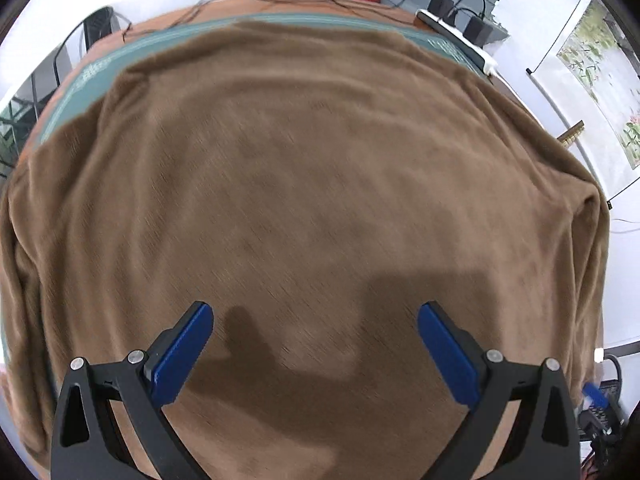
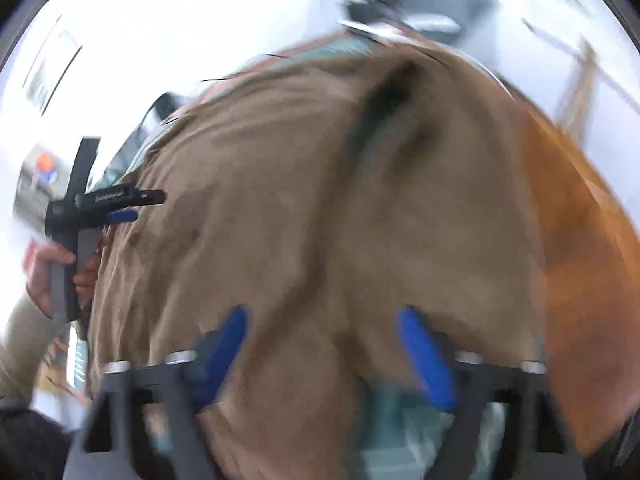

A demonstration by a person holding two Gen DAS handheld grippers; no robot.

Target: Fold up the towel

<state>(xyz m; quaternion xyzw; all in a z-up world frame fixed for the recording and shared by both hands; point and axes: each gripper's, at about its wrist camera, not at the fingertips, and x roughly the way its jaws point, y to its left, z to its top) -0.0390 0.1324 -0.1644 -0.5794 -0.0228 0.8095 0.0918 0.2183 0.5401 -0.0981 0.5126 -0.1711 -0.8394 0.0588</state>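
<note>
1. Your left gripper hangs above the brown towel with its blue-padded fingers spread wide; nothing lies between them, and they do not touch the cloth.
2. The towel lies spread across the tabletop, covering most of it. A green mat shows beneath the towel along its far and left edges.
3. In the left wrist view the towel surface is mostly flat, with soft ridges along its left and right sides. The gripper's shadow falls on the cloth just ahead of the fingers.
4. Your right gripper is over the near edge of the towel. Its fingers stand partly apart; the picture is heavily blurred, so you cannot tell whether they press on the cloth.
5. In the right wrist view a raised fold runs through the towel from the near edge toward the far side, with a dark hollow at its far end. Bare orange-brown tabletop shows to the right of the towel, and the green mat shows at the near edge.
6. The right wrist view also shows your left hand holding the left gripper at the towel's left edge.
7. A white power strip with black plugs lies at the far right of the tabletop.
</note>
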